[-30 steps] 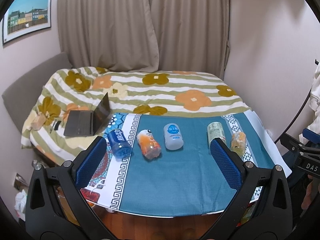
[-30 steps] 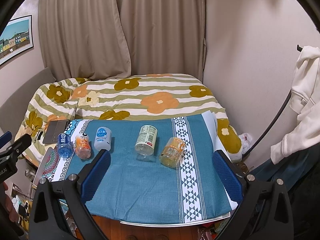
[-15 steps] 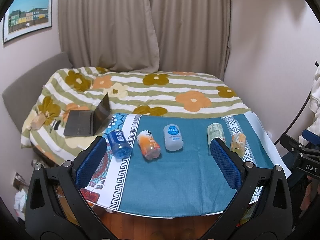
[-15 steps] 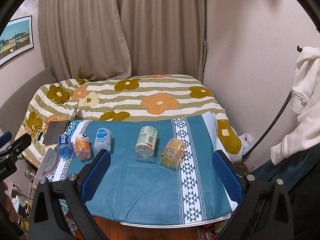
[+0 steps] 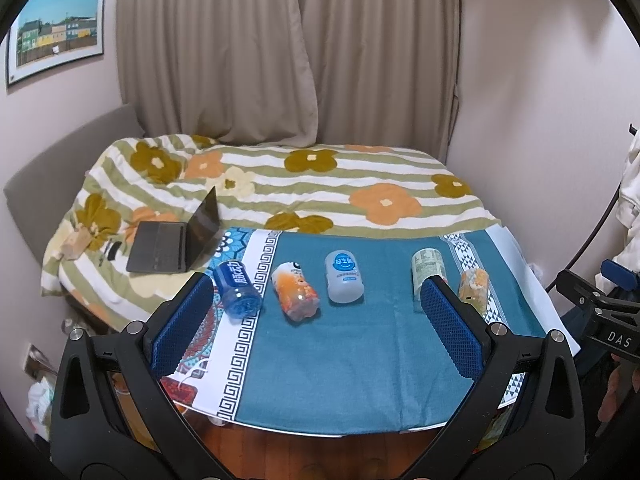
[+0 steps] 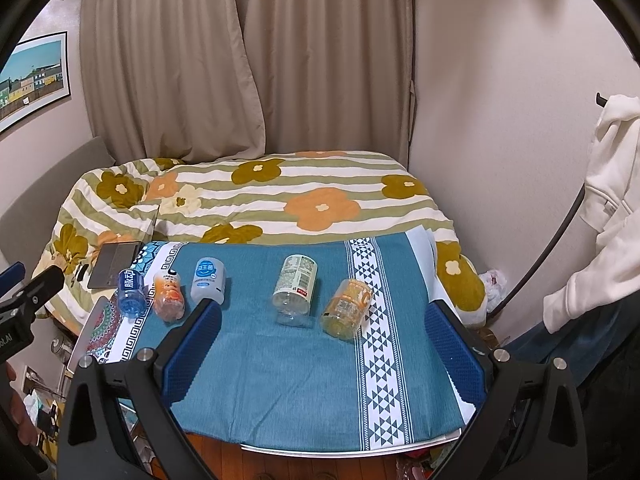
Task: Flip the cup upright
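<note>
Several cups lie on their sides in a row on the teal cloth of the table (image 5: 360, 360): a blue cup (image 5: 236, 288), an orange cup (image 5: 295, 292), a white-blue cup (image 5: 344, 276), a green-labelled cup (image 5: 427, 268) and a yellow-orange cup (image 5: 474, 286). The right wrist view shows the same row: blue cup (image 6: 131, 287), orange cup (image 6: 169, 290), white-blue cup (image 6: 208, 280), green-labelled cup (image 6: 295, 285), yellow-orange cup (image 6: 347, 308). My left gripper (image 5: 316, 320) is open and empty, above the table's near side. My right gripper (image 6: 322, 344) is open and empty, likewise short of the cups.
A bed with a flowered striped blanket (image 5: 320, 184) lies behind the table, with an open laptop (image 5: 176, 236) on its left. Curtains (image 5: 288, 52) hang behind. A white garment (image 6: 600, 216) hangs at the right wall. The table's near edge (image 6: 340, 450) shows wooden floor below.
Both views have shifted very slightly; the cups have not moved and both grippers stay open.
</note>
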